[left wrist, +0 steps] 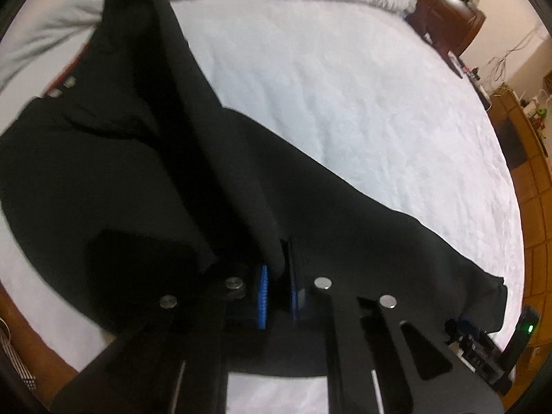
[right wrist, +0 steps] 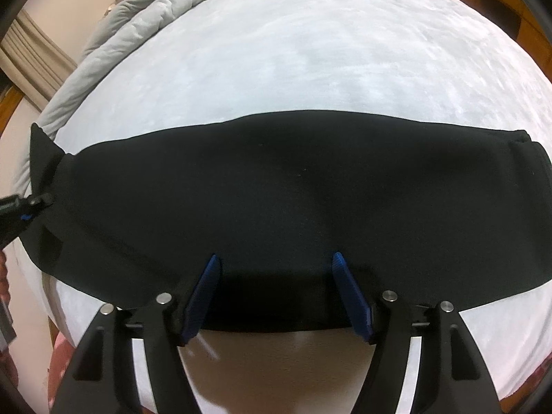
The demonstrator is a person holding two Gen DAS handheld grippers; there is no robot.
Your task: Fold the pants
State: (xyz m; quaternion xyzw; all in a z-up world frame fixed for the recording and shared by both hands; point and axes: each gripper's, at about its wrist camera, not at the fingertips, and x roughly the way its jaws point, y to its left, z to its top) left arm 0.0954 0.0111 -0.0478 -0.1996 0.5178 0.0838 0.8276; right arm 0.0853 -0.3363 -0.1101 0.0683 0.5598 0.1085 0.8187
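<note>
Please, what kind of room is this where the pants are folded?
Most likely a bedroom: the black pants lie on a wide bed with a white cover, a grey quilt is bunched at its far side, and wooden furniture stands nearby.

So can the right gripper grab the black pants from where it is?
Probably yes. The right gripper is open with its blue pads on either side of the pants edge, and nothing sits between them.
</note>
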